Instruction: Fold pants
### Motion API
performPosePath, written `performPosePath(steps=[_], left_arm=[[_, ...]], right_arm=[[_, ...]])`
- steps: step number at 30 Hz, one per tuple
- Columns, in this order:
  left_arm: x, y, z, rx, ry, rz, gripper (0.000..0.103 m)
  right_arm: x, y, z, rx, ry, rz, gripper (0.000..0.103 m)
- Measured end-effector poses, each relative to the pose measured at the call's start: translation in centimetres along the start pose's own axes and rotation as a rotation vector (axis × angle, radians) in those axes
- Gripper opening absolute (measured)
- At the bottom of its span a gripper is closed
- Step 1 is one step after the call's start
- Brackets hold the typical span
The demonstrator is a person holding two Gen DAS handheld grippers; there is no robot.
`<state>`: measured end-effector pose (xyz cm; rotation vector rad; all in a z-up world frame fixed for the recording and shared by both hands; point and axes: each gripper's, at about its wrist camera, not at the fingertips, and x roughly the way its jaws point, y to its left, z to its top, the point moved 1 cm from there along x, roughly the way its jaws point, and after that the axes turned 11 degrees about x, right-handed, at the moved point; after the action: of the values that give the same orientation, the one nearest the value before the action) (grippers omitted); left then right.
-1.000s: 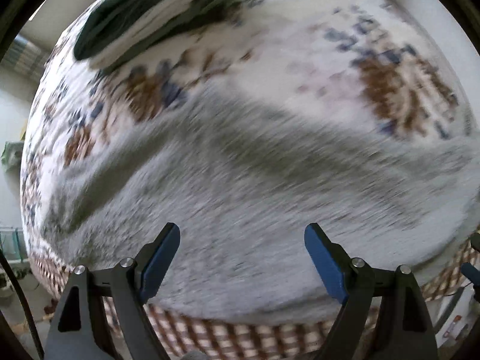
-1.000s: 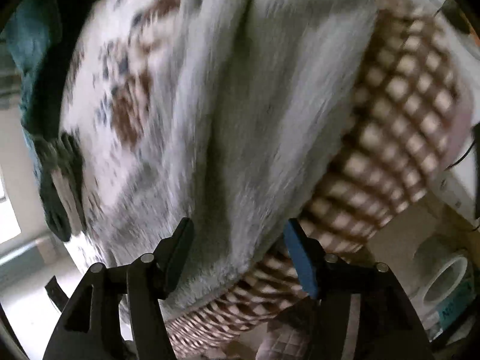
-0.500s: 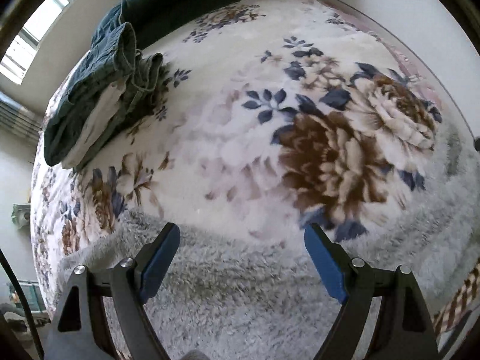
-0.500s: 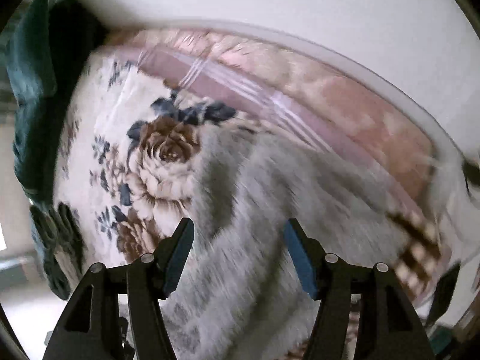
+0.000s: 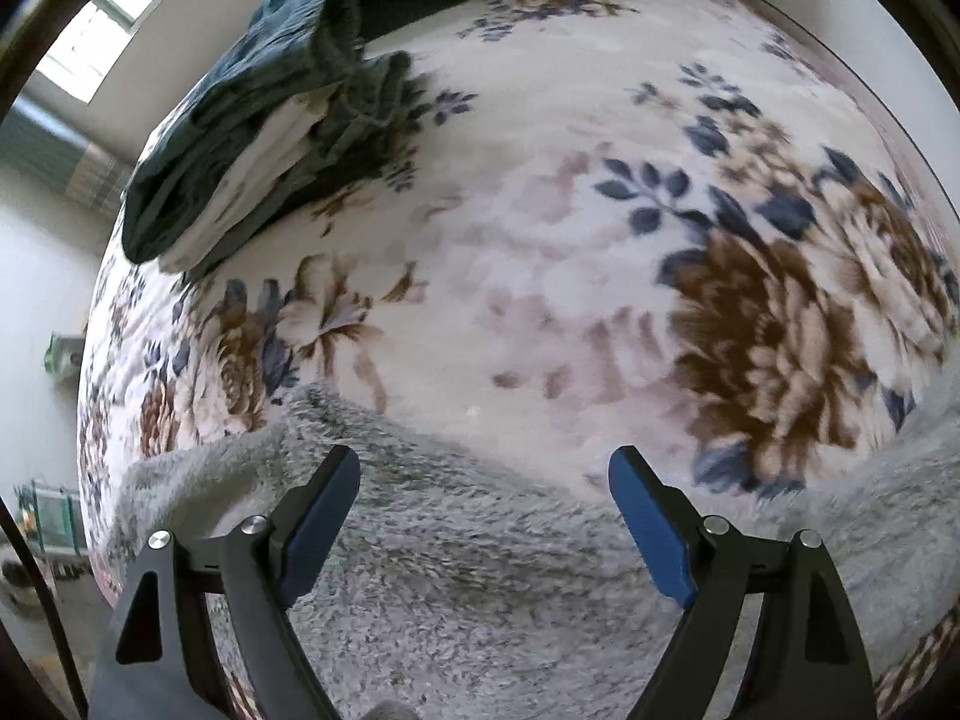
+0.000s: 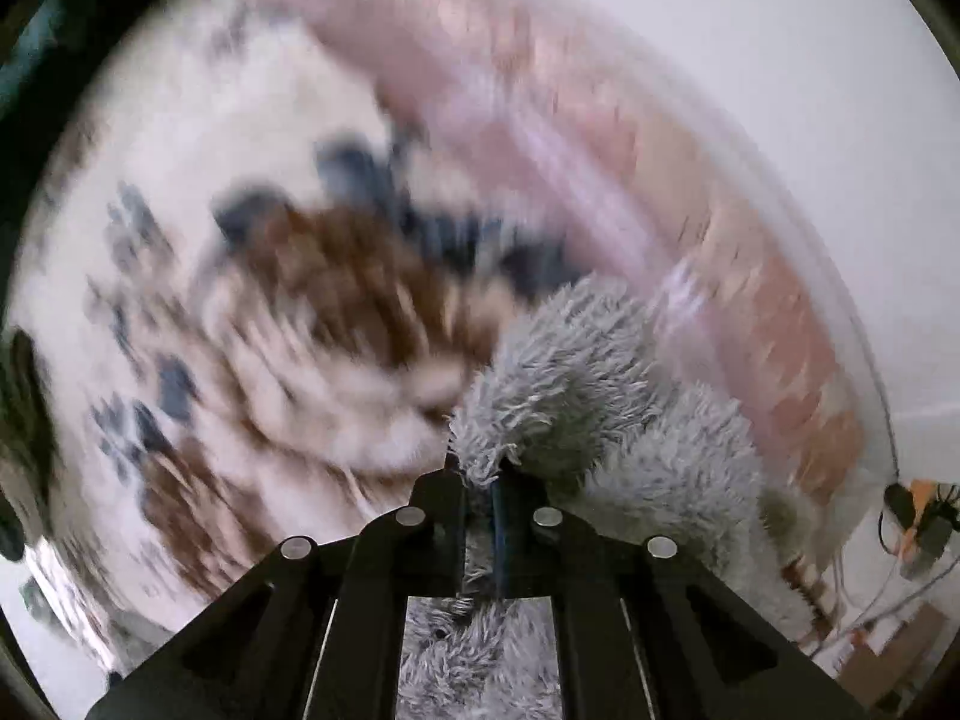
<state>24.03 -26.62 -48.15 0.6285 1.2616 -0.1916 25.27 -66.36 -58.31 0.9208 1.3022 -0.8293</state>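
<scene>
Fluffy grey pants (image 5: 456, 552) lie across the near part of a floral blanket (image 5: 540, 210) on a bed. My left gripper (image 5: 483, 498) hangs open just above the grey fleece, its blue pads wide apart with nothing pinched. In the right wrist view, my right gripper (image 6: 483, 480) is shut on a bunched edge of the grey pants (image 6: 576, 372); tufts of fleece stick out above and below the closed jaws. That view is blurred by motion.
A stack of folded dark green and white clothes (image 5: 258, 126) sits at the far left of the bed. A pink bed border (image 6: 750, 312) and a white wall (image 6: 750, 60) run along the right. Cables and small objects (image 6: 918, 516) lie on the floor at the right.
My right gripper swung across the bed and closed on the pants' edge. My left gripper shifted over the fleece, so more floral blanket and the clothes stack show; its jaws stayed open.
</scene>
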Motion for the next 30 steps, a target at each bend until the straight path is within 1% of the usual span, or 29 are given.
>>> performPosePath(steps=[2, 3, 4, 5, 6, 7, 8, 9, 11, 12, 13, 14, 15, 16, 18, 19, 20, 22, 24, 25, 26, 27, 28, 30], left_arm=[[0.2, 0.8, 0.1, -0.044, 0.006, -0.004, 0.085], [0.3, 1.1, 0.1, -0.058, 0.009, -0.004, 0.085], [0.4, 1.3, 0.2, -0.071, 0.014, -0.005, 0.085], [0.6, 1.4, 0.2, -0.081, 0.022, -0.007, 0.085], [0.8, 1.4, 0.2, -0.089, 0.029, -0.01, 0.085], [0.9, 1.4, 0.2, -0.094, 0.035, -0.014, 0.085], [0.8, 1.3, 0.2, -0.097, 0.04, -0.023, 0.085], [0.6, 1.2, 0.1, -0.096, 0.038, -0.03, 0.085], [-0.1, 0.7, 0.0, -0.086, 0.019, -0.04, 0.085], [-0.5, 0.5, 0.0, -0.08, 0.008, -0.046, 0.085], [-1.0, 0.1, -0.1, -0.073, -0.002, -0.055, 0.085], [-1.6, -0.3, -0.2, -0.064, -0.009, -0.068, 0.085], [-2.1, -0.7, -0.3, -0.058, -0.014, -0.079, 0.085], [-2.6, -1.0, -0.5, -0.052, -0.021, -0.093, 0.085], [-3.6, -1.9, -1.1, -0.034, -0.036, -0.114, 0.085], [-3.9, -2.5, -1.4, -0.02, -0.034, -0.124, 0.085], [-4.0, -2.9, -1.8, -0.008, -0.031, -0.129, 0.085], [-3.9, -3.6, -2.3, 0.014, -0.022, -0.129, 0.085], [-3.6, -4.0, -2.8, 0.026, -0.005, -0.128, 0.085], [-3.5, -4.0, -3.1, 0.025, 0.0, -0.127, 0.085], [-3.3, -4.0, -3.4, 0.024, 0.006, -0.121, 0.085], [-3.2, -3.9, -3.6, 0.024, 0.01, -0.116, 0.085], [-3.1, -3.6, -3.7, 0.019, 0.013, -0.113, 0.085], [-3.0, -2.6, -3.9, 0.004, 0.008, -0.098, 0.085]], right_arm=[[-1.1, 0.2, 1.1, 0.007, -0.063, 0.013, 0.006], [-0.8, 0.4, 1.9, 0.011, -0.053, 0.027, 0.006], [0.2, 0.6, 2.4, 0.015, -0.012, 0.04, 0.007], [2.0, 1.0, 2.8, 0.009, 0.076, 0.055, 0.008], [3.9, 1.4, 2.7, -0.004, 0.195, 0.097, 0.013], [4.9, 1.7, 2.7, -0.019, 0.268, 0.127, 0.014], [4.6, 1.7, 2.6, -0.037, 0.279, 0.137, 0.016], [3.2, 1.5, 2.6, -0.06, 0.241, 0.165, 0.019], [0.0, 0.6, 2.2, -0.096, 0.18, 0.249, 0.038], [-2.1, -0.5, 1.7, -0.1, 0.132, 0.268, 0.058], [-3.9, -1.9, 1.1, -0.098, 0.082, 0.266, 0.069], [-5.1, -3.1, 0.6, -0.091, 0.046, 0.251, 0.07], [-6.2, -4.9, -0.3, -0.074, 0.012, 0.215, 0.07], [-6.7, -6.5, -0.9, -0.051, -0.001, 0.189, 0.07], [-6.0, -10.1, -2.0, 0.01, 0.023, 0.117, 0.07], [-5.3, -11.4, -2.5, 0.036, 0.041, 0.105, 0.07], [-4.3, -12.5, -2.9, 0.068, 0.067, 0.115, 0.07], [-2.0, -14.3, -3.5, 0.142, 0.122, 0.133, 0.07], [0.5, -14.4, -4.0, 0.155, 0.142, 0.148, 0.07], [1.4, -14.3, -4.3, 0.154, 0.144, 0.142, 0.064], [1.9, -14.1, -4.7, 0.145, 0.131, 0.136, 0.051], [1.9, -13.6, -5.1, 0.13, 0.104, 0.12, 0.005], [1.1, -13.0, -5.5, 0.113, 0.064, 0.118, 0.007], [-2.4, -11.7, -7.1, 0.05, -0.053, 0.162, 0.007]])
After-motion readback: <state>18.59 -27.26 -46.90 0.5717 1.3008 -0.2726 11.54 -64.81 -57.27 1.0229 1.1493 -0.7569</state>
